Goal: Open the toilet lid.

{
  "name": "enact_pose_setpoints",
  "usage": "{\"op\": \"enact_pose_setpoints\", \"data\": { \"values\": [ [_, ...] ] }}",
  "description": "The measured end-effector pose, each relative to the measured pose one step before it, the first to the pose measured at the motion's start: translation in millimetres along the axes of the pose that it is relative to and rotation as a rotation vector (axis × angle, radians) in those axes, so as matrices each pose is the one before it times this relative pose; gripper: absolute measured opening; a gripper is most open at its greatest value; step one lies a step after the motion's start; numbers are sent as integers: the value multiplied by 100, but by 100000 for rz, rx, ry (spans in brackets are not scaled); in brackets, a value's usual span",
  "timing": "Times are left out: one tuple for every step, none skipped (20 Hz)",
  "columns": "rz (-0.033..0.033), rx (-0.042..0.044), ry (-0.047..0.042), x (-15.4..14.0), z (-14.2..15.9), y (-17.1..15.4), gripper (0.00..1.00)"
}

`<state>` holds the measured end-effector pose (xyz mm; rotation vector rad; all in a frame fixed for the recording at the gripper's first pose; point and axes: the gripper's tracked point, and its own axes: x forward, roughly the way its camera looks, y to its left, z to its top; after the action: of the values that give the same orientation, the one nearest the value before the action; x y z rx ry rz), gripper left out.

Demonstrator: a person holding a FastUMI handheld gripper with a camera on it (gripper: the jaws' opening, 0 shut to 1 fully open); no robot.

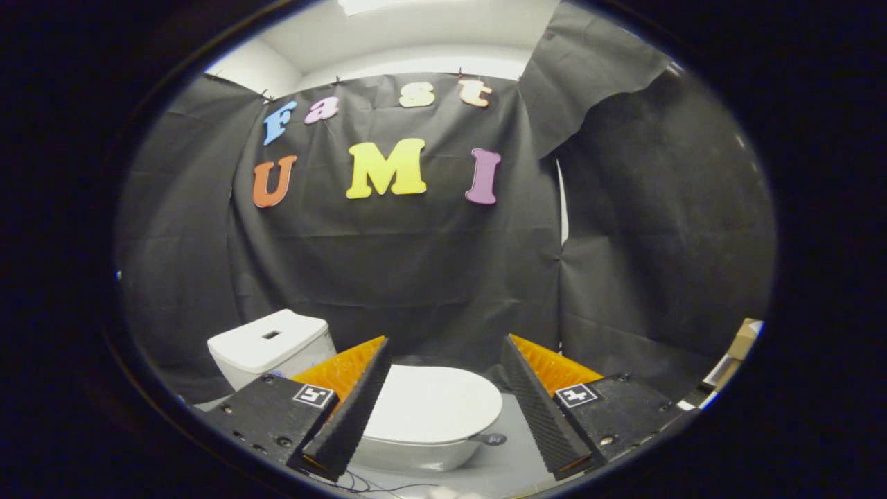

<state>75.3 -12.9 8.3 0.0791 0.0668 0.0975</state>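
Tool (pixel 443 388) is spread wide and holding nothing, toilet lid (pixel 429 402) sits closed just ahead between the fingers, so I'd guess a finger could skid off that smooth rim.

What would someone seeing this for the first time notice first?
Most likely the white toilet, its lid down, sitting between and just beyond the open gripper fingers, which touch nothing. A small dark tab sticks out at the lid's edge near one finger, and the white tank stands behind against the black cloth wall.
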Motion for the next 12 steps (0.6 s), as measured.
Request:
{"op": "enact_pose_setpoints", "data": {
  "values": [
    [1893, 1909, 568, 873, -49, -370, 100],
    [746, 1617, 942, 947, -62, -721, 100],
    [141, 1541, 1438, 999, -399, -902, 100],
    [163, 2032, 1244, 876, -377, -857, 100],
    [-31, 2328, 1476, 1014, -480, -830, 100],
    [44, 2555, 1493, 1025, -545, -959, 100],
    [-17, 2357, 1538, 908, -656, -895, 100],
    [511, 2284, 2196, 970, -647, -901, 100],
    [-695, 2476, 3295, 740, -1101, -1031, 100],
    [-660, 2887, 2639, 932, -851, -1132, 100],
    [205, 3551, 2920, 967, -737, -918, 100],
    [142, 3316, 3106, 860, -754, -783, 100]
  ]
}}
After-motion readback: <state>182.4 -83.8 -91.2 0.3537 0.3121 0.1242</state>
